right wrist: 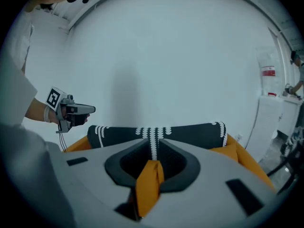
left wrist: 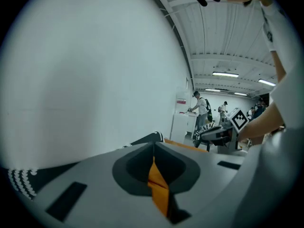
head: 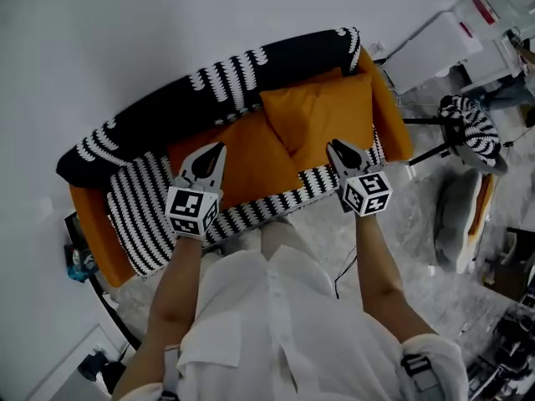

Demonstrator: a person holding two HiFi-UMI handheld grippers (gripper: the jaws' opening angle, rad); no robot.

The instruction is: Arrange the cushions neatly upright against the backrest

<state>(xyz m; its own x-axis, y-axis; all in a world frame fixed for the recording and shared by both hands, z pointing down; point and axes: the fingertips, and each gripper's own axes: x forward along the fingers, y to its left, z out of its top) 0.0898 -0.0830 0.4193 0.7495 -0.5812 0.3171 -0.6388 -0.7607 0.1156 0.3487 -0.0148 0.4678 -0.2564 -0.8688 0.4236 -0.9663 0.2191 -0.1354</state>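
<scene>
The person stands at the front edge of the sofa (head: 394,119) with both tools reaching over the seat. The left gripper (head: 216,149) is clenched on a thin pinch of orange fabric (left wrist: 159,189), which from the head view appears to be the near edge of the left cushion (head: 251,157), lying low on the seat towards the sofa's left half and not yet stood up. The right gripper (head: 335,147) has a thicker fold of orange fabric (right wrist: 148,184) filling the narrow gap between its jaws, apparently the lower edge of the right cushion (head: 322,111), which already leans against the backrest (head: 226,78) near the sofa's right end. The likeliest trouble is slippage. Each tool holds only a fold of cover, not the body of a cushion, so a quick lift could pull the cloth out and let the cushion flop forward towards the front edge. The right side looks the looser hold, since its fold is bulkier and less flattened. If that cushion loses support before it settles, it may slide down the backrest or tip onto its neighbour. Where the two cushions overlap at the middle of the seat, raising the left one could also drag the right one askew. The striped throw (head: 142,199) on the seat could bunch under a dragged corner.
</scene>
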